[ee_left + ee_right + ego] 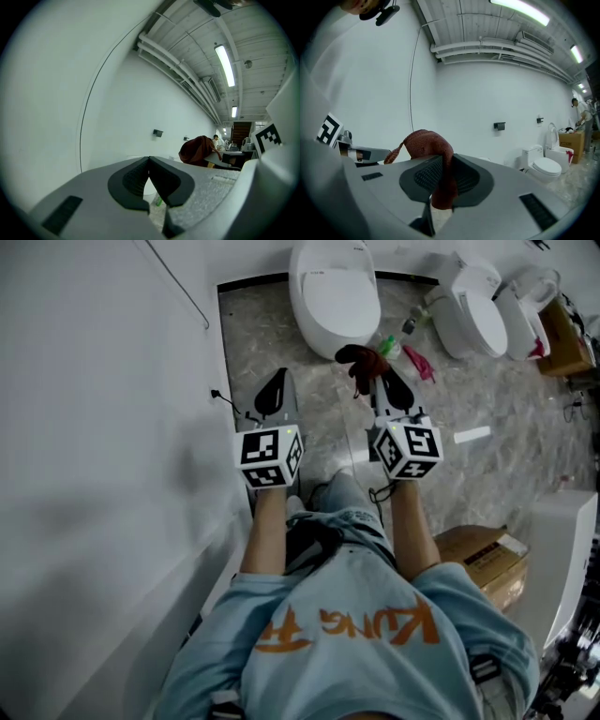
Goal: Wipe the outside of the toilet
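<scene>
A white toilet (pixel 334 294) with its lid down stands against the far wall, straight ahead of me. My right gripper (pixel 382 376) is shut on a dark red cloth (pixel 362 364), which bunches at its tips just short of the toilet's front rim. In the right gripper view the red cloth (pixel 432 154) hangs pinched between the black pads. My left gripper (pixel 274 387) is held to the left of the toilet's front, shut with nothing in it. The left gripper view shows the red cloth (pixel 197 150) off to the right.
Two more white toilets (pixel 473 310) stand to the right along the wall. A green spray bottle (pixel 397 339) and a pink item (pixel 419 363) lie on the marble floor (pixel 487 399) between them. Cardboard boxes (pixel 484 559) sit at my right. A white wall (pixel 103 399) runs along the left.
</scene>
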`<state>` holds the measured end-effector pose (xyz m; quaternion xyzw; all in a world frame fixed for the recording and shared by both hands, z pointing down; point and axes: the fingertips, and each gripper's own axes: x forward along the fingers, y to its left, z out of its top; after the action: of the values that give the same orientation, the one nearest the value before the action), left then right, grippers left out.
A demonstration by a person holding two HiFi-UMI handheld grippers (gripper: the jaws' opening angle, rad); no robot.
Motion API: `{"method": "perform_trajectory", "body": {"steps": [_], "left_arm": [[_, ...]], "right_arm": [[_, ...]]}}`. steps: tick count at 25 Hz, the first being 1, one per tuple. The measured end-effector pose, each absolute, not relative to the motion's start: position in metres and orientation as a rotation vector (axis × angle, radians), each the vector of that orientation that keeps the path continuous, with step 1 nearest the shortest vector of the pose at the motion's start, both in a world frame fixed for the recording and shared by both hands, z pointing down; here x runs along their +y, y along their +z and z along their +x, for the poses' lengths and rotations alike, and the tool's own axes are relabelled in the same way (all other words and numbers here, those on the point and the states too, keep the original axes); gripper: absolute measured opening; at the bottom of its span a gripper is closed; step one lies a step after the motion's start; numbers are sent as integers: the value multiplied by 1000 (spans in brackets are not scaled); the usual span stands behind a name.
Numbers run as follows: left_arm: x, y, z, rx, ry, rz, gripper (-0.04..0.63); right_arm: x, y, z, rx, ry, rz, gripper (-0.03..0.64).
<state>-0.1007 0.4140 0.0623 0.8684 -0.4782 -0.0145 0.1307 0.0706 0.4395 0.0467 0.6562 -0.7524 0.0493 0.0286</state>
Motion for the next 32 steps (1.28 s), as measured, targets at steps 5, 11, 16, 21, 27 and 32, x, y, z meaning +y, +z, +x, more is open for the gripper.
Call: {"method": "perform_trajectory", "body": {"steps": [5,11,16,21,27,32], "left_arm": [[381,68,-94,-1417,-24,2489,-6],[319,100,-71,-1475,76,2416,-6],[239,149,-21,-1480,173,2347,-6],[169,176,33,-1473,272,2270,-6],[110,190,68,-1506,279,2184,-6],[94,211,36,-1554,298,2078,-6]], "right_arm": [[403,50,87,-2344,189,2031,60],[327,81,120,-2421,307,2001,60],[233,121,164,-2448,406,1968,61],[155,161,212,-2427,550,1916,61],[84,173,244,-2435,602,1824,61],[53,193,219,-2444,655,1723,61]]}}
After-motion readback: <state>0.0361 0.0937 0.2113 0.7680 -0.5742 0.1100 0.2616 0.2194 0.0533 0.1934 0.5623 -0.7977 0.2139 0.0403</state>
